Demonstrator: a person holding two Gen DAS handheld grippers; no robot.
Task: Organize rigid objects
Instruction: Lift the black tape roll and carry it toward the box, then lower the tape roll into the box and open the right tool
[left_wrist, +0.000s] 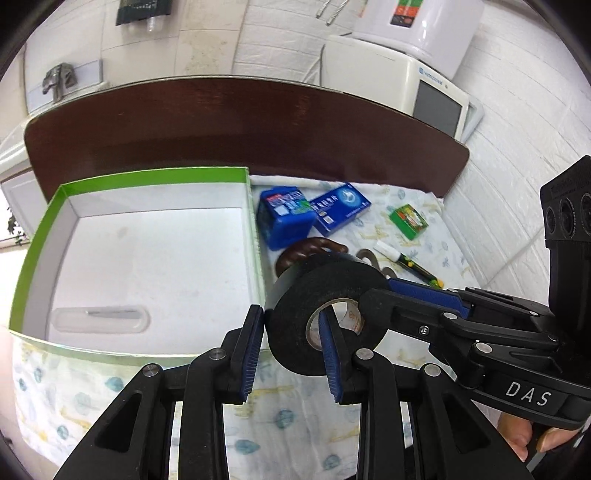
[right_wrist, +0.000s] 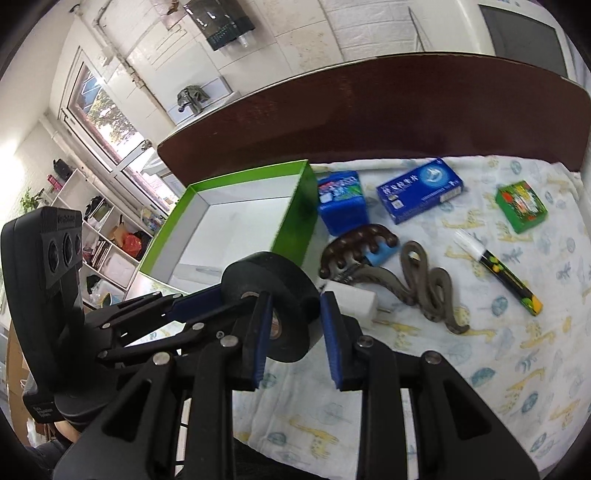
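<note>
Pinching tape roll (left_wrist: 325, 295), both claws, airborne

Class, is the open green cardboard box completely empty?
No: a clear plastic case lies on the white floor of the green cardboard box.

- The print on the blue plastic tub (left_wrist: 286, 218) is smeared by motion blur and unreadable in both views.
- The black roll of cloth tape (left_wrist: 325, 314) hides most of the brown wooden finger-shaped massager (left_wrist: 306, 251) at its twelve o'clock in the left wrist view.
- In the right wrist view the same roll covers part of the white plug adapter (right_wrist: 354, 301) at its three o'clock.
- The beige old monitor (right_wrist: 524, 37) is cut off at the picture's one o'clock edge.
- The label inside the tape's core is too small to read.
</note>
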